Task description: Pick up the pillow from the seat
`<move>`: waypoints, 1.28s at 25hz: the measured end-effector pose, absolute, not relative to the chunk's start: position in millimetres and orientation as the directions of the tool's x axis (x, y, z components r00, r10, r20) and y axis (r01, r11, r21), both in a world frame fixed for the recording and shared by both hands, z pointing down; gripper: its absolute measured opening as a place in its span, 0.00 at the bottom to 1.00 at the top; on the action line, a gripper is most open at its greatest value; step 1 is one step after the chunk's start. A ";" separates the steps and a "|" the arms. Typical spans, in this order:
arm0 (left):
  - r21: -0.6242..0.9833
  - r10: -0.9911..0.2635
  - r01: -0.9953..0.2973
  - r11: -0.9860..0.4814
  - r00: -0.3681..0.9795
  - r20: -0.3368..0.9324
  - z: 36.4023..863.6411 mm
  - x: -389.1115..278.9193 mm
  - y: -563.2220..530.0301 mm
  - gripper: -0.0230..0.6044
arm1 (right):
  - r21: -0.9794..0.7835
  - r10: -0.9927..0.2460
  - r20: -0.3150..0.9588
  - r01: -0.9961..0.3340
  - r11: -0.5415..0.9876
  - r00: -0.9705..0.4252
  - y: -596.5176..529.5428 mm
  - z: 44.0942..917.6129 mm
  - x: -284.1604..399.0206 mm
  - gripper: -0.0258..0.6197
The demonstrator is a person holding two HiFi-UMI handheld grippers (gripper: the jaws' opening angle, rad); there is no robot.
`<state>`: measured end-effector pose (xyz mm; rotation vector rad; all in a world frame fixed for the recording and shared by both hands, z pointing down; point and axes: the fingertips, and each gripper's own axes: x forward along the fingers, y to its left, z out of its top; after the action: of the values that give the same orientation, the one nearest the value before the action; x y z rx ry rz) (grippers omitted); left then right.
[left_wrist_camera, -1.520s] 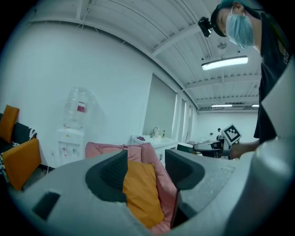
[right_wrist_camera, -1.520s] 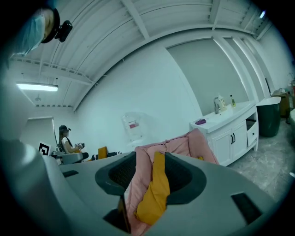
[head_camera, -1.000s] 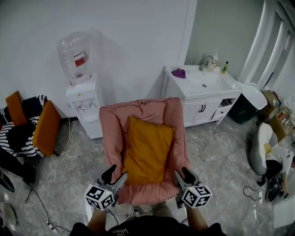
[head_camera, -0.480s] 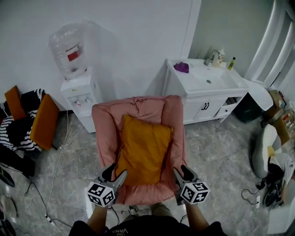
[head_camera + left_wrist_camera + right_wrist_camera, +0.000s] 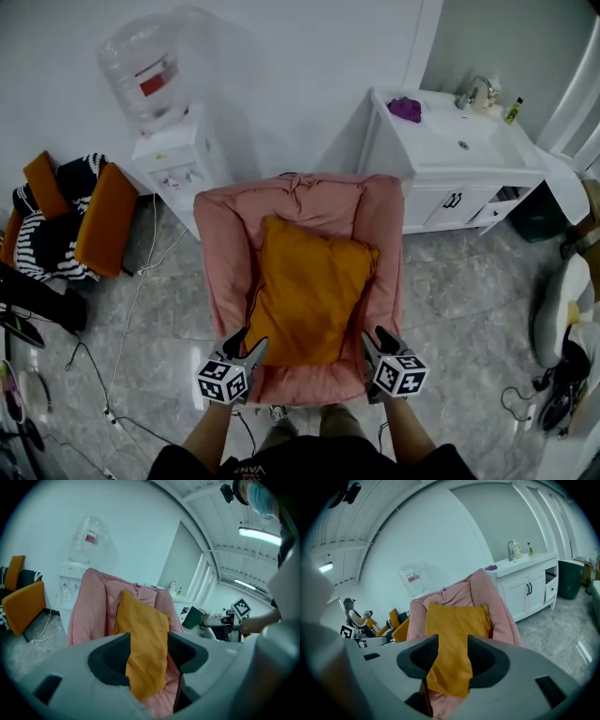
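An orange pillow (image 5: pixel 309 291) leans upright in a pink padded chair (image 5: pixel 220 253), resting on the seat and against the backrest. My left gripper (image 5: pixel 246 343) hovers at the seat's front left edge, near the pillow's lower left corner, jaws apart and holding nothing. At the front right edge my right gripper (image 5: pixel 375 339) is likewise open and empty. In the left gripper view the pillow (image 5: pixel 143 639) shows beyond the gap of the left gripper (image 5: pixel 149 656). The right gripper view has the pillow (image 5: pixel 454 630) past the right gripper (image 5: pixel 452 656) too, untouched.
A white water dispenser (image 5: pixel 173 159) with a bottle stands left behind the chair. A white vanity with a sink (image 5: pixel 459 150) is at the back right. Orange cushions and striped cloth (image 5: pixel 103 220) lie at the left, cables (image 5: pixel 122 347) on the grey floor.
The view has drawn closer to the chair, and both grippers now sit nearer the pillow's lower corners. Their jaws stayed apart.
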<state>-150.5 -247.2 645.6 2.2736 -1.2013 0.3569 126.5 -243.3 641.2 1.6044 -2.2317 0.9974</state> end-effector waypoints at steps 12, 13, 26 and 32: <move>0.370 -0.624 -0.843 -0.390 0.537 0.567 715.3 -136.2 -301.2 0.46 | -0.427 -0.683 0.600 -0.889 0.167 -0.417 -311.9 716.6 129.7 0.36; 0.371 -0.620 -0.845 -0.385 0.535 0.573 719.6 -136.3 -306.0 0.48 | -0.435 -0.680 0.601 -0.886 0.163 -0.420 -317.7 721.9 130.2 0.38; 0.399 -0.608 -0.849 -0.345 0.526 0.594 752.1 -121.6 -405.5 0.60 | -0.508 -0.600 0.646 -0.852 0.123 -0.472 -389.3 787.6 138.6 0.48; 0.422 -0.587 -0.842 -0.337 0.538 0.605 763.6 -110.5 -437.1 0.62 | -0.543 -0.566 0.659 -0.834 0.099 -0.496 -411.5 812.6 134.4 0.50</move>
<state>-110.5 -437.1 763.6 2.0558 -1.1525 0.4520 134.4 -411.5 812.6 1.3876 -2.0971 1.3492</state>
